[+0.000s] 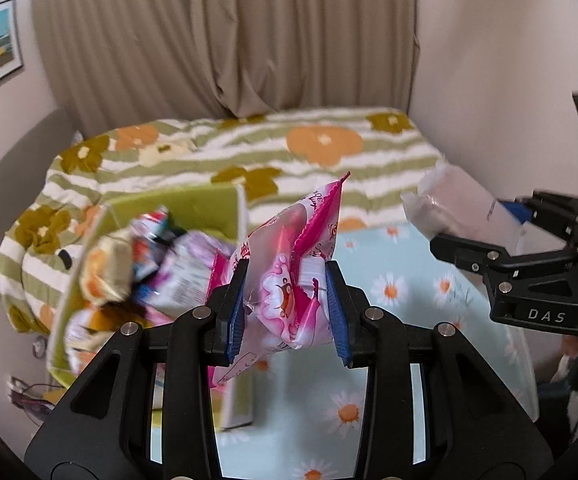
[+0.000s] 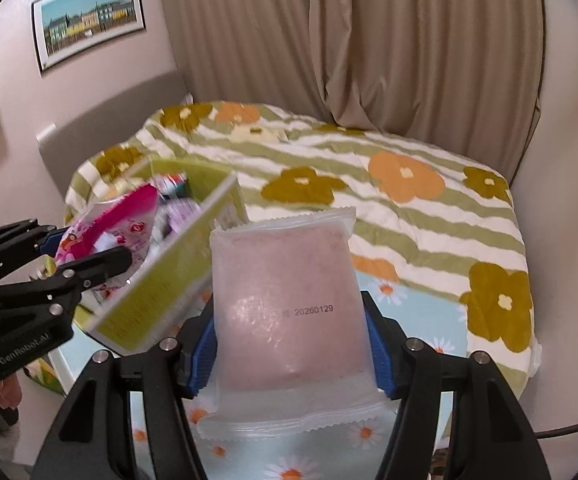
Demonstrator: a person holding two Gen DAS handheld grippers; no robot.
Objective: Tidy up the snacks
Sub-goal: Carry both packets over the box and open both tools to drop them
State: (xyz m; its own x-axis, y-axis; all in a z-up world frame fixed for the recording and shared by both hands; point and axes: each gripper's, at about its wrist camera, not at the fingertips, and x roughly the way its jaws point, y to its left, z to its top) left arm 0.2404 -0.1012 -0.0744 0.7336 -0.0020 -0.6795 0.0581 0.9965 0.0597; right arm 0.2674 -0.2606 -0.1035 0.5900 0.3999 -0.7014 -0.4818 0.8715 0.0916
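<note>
My left gripper (image 1: 285, 300) is clamped on a pink snack packet (image 1: 289, 264) — its blue pads (image 1: 236, 312) press into the crinkled wrapper from both sides, and the packet's top corner sticks up past the fingertips while its lower end hangs below them. My right gripper (image 2: 293, 344) is closed on a pale frosted packet (image 2: 285, 304) with a pinkish filling and a printed date on its face; the pads pinch its two side edges, and its crimped bottom seam hangs toward the camera. Both packets are held up in the air above a light blue cloth with daisies (image 1: 405, 280). To the left of both sits a green cardboard box (image 2: 157, 280), open at the top and crowded with other snack wrappers (image 1: 161, 264) in white, purple and orange; it looks blurred in both views. In the right wrist view the pink packet hangs just beside the box's near wall, on its left. Behind everything lies a bed covered by a green-and-white striped quilt with big flowers (image 2: 389, 176), then beige curtains (image 1: 225, 36), and a framed picture (image 2: 89, 16) on the left wall.
</note>
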